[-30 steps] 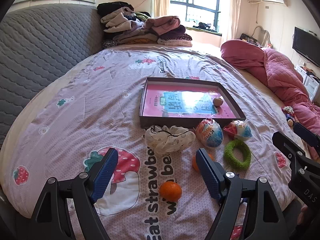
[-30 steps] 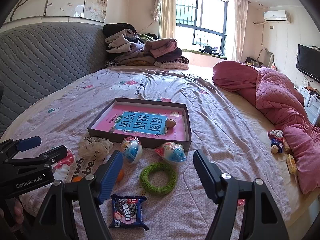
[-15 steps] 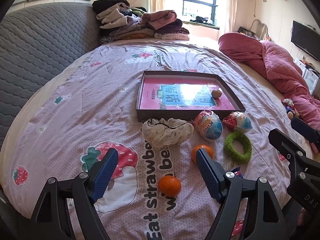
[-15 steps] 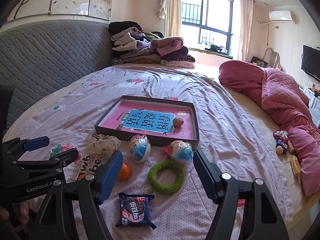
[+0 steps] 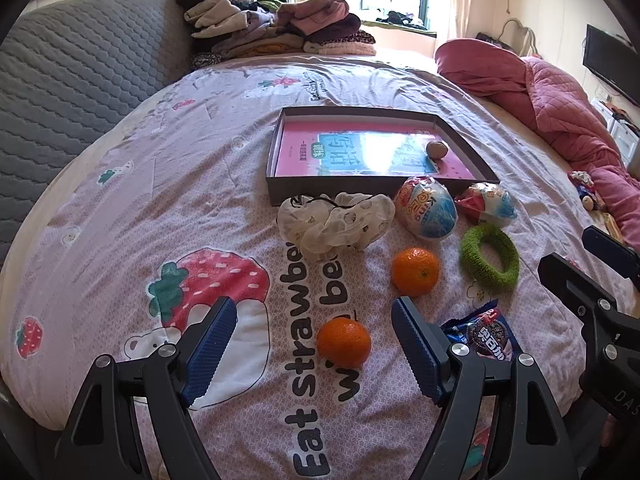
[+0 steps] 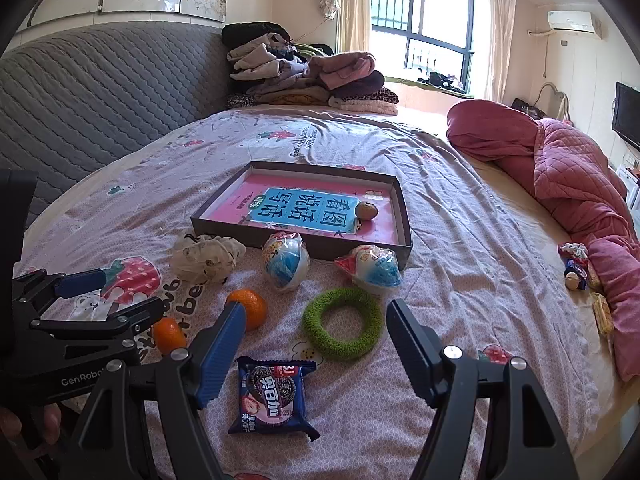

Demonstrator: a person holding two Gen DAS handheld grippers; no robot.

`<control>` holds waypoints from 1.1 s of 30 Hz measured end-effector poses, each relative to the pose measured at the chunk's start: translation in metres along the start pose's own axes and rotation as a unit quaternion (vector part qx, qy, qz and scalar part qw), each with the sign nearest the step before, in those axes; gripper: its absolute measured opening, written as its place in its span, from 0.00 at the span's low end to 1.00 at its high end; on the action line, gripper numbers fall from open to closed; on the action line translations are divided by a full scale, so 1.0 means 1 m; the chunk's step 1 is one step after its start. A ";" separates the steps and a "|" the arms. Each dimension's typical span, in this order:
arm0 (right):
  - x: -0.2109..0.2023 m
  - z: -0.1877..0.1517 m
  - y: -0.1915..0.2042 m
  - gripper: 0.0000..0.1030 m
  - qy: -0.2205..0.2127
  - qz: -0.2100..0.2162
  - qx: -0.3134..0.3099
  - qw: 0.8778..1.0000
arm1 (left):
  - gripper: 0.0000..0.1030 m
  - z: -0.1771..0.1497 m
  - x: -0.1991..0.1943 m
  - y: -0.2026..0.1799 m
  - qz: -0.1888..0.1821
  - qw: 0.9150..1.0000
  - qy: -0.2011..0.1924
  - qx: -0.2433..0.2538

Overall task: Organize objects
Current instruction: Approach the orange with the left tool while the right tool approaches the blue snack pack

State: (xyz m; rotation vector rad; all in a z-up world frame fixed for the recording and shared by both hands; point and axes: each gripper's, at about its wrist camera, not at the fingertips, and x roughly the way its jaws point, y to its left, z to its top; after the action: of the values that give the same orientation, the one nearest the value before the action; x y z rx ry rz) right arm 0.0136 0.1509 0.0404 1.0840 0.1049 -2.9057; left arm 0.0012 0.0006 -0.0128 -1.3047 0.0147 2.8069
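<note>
left gripper point(image 5: 310, 322) released, empty, near orange point(image 5: 344, 343) between its fingers | right gripper point(image 6: 312, 324) released, empty, cookie pack point(image 6: 273, 396) below, green ring point(image 6: 343, 329) ahead | tray point(image 6: 404, 216) beyond

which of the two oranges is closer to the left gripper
The orange lying on the "strawberry" lettering, between the open left gripper's fingers; the other orange sits farther off beside the green ring.

Left gripper point(image 5: 312, 340): black angular frame, silver screws, blue ribbed finger pads point(image 5: 212, 346). Right gripper point(image 6: 316, 340): same black frame, blue pads point(image 6: 222, 350). White "GenRobot" lettering on left gripper's side, seen from right wrist.
</note>
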 end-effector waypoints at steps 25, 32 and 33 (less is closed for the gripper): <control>0.024 -0.038 0.013 0.70 0.066 0.028 -0.005 0.997 | 0.78 -0.022 0.031 -0.001 -0.013 0.998 0.062 0.012; 0.031 -0.043 0.014 0.70 0.072 0.034 0.003 0.997 | 0.78 -0.025 0.038 -0.002 -0.011 0.998 0.065 0.011; 0.033 -0.044 0.014 0.70 0.075 0.037 0.003 0.997 | 0.78 -0.025 0.039 -0.001 -0.011 0.998 0.065 0.009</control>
State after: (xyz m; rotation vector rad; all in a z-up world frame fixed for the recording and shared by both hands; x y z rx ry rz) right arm 0.0183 0.1399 -0.0145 1.2768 0.0581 -2.7603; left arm -0.0045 0.0023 -0.0585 -1.4720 0.0300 2.6913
